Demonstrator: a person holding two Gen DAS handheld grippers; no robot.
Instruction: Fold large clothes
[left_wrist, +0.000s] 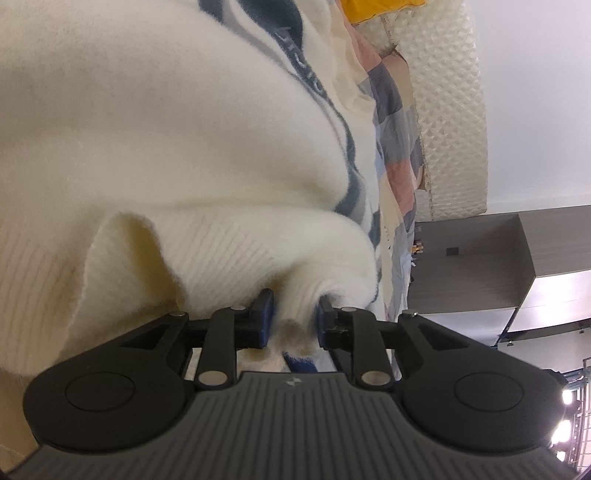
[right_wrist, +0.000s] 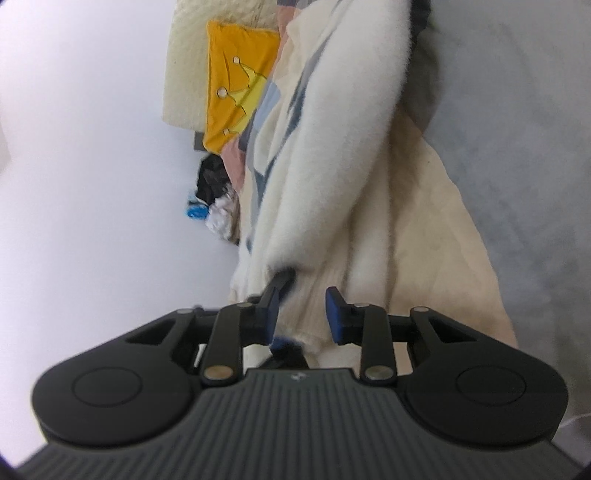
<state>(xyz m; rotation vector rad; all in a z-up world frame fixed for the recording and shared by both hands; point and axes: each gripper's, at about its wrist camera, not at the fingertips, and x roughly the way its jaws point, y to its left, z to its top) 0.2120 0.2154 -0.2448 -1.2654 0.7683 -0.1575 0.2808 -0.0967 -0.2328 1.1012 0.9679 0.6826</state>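
Left wrist view puts your sweater (left_wrist: 166, 155) right against the lens: a fluffy cream knit with dark blue lettering and stripes, its ribbed hem bunched into a fold that runs between the blue pads of your left hand-held gripper (left_wrist: 293, 317). Both pads press on that fold, so you have the hem pinched there. Beyond the sweater you can see a pastel checked bedspread (left_wrist: 395, 122), a cream quilted headboard (left_wrist: 447, 110), a corner of a yellow pillow (left_wrist: 373, 9) and a grey cabinet (left_wrist: 476, 258) against the white wall. In the right wrist view the sweater (right_wrist: 332, 155) lies as a long fluffy ridge across the bed, with a flatter cream layer beside it. Your right hand-held gripper (right_wrist: 301, 314) has cream knit between its pads, but the right pad stands clear of the cloth, so the jaws are part open and nothing is clamped. Past the sweater there sit the yellow pillow (right_wrist: 236, 85) with its crown print, and a small heap of dark, white and blue things (right_wrist: 212, 195).
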